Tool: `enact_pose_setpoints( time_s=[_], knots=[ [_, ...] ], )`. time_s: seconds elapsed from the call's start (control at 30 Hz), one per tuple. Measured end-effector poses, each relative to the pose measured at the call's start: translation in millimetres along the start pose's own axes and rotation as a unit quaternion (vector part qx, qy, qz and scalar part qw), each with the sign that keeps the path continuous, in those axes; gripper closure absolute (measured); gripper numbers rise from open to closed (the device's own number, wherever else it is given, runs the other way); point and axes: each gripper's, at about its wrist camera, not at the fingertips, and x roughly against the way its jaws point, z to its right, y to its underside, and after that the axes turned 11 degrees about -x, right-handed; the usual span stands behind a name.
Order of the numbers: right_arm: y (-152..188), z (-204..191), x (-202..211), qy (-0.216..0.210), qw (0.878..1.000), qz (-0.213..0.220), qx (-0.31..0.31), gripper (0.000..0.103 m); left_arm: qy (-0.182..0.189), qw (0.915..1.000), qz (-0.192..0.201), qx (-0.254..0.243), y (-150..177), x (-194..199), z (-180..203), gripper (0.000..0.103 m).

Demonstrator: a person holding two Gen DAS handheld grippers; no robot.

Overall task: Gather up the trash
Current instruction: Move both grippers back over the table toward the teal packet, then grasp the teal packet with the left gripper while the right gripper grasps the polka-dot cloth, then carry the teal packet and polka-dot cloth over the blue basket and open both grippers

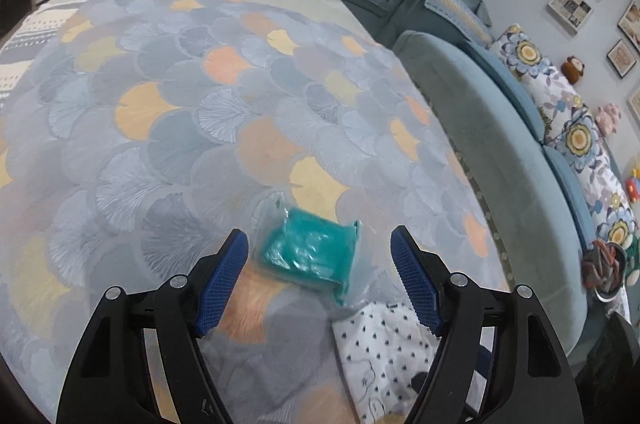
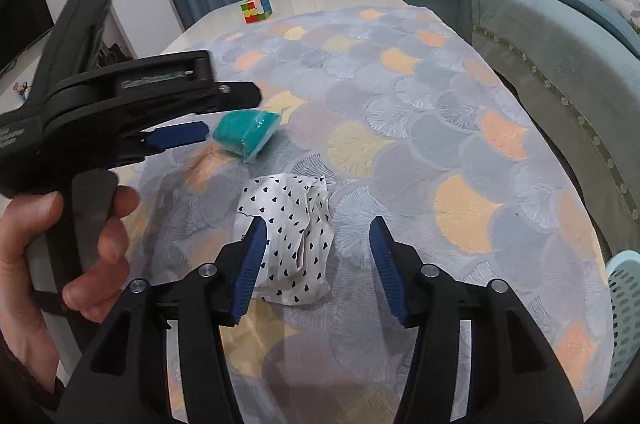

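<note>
Right hand-held gripper (image 2: pixel 316 264): jaws spread, nothing held, straddling the heart-print wrapper (image 2: pixel 294 240) on the cloth-covered surface (image 2: pixel 460 152). Left hand-held gripper (image 1: pixel 320 274): likewise spread and empty, aimed at the teal plastic packet (image 1: pixel 310 252) lying just beyond the wrapper. Risks: thin film slipping out of the pads; cloth pinched along with trash; grippers colliding, being close together. Puzzle cube (image 2: pixel 257 9): well apart.

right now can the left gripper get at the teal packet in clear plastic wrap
Probably yes. The left gripper is open with the teal packet in clear plastic wrap right ahead between its fingers, nothing lying across it. The white heart-print wrapper sits nearer and to the side, apart from it.
</note>
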Motion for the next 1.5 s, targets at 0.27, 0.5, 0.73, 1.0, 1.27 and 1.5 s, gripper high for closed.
enact_pose_setpoints(
  time_s=[0.27, 0.5, 0.73, 1.0, 1.27, 1.5],
  knots=[
    [0, -6, -11, 0.015, 1.000, -0.016, 0.013, 0.054, -0.060, 0.9971, -0.029, -0.036, -1, -19, 9, 0.043],
    [3, -12, -14, 0.025, 0.999, -0.017, 0.032, 0.086, -0.093, 0.9927, -0.033, -0.069, 1, -19, 17, 0.058],
    [2, -11, -6, 0.025, 0.999, 0.004, 0.031, 0.097, -0.082, 0.9934, -0.013, -0.079, 10, -9, 22, 0.063],
    [2, 4, 13, 0.017, 0.999, 0.033, -0.003, 0.100, -0.055, 0.9956, 0.037, -0.065, 18, 34, 32, 0.064],
    [-2, 37, 68, 0.034, 0.996, 0.077, -0.027, 0.101, -0.028, 0.9939, 0.067, -0.082, 20, 68, 76, 0.064],
    [-6, 81, 137, 0.065, 0.989, 0.125, -0.049, 0.101, 0.002, 0.9882, 0.086, -0.127, 23, 92, 145, 0.064]
  ],
)
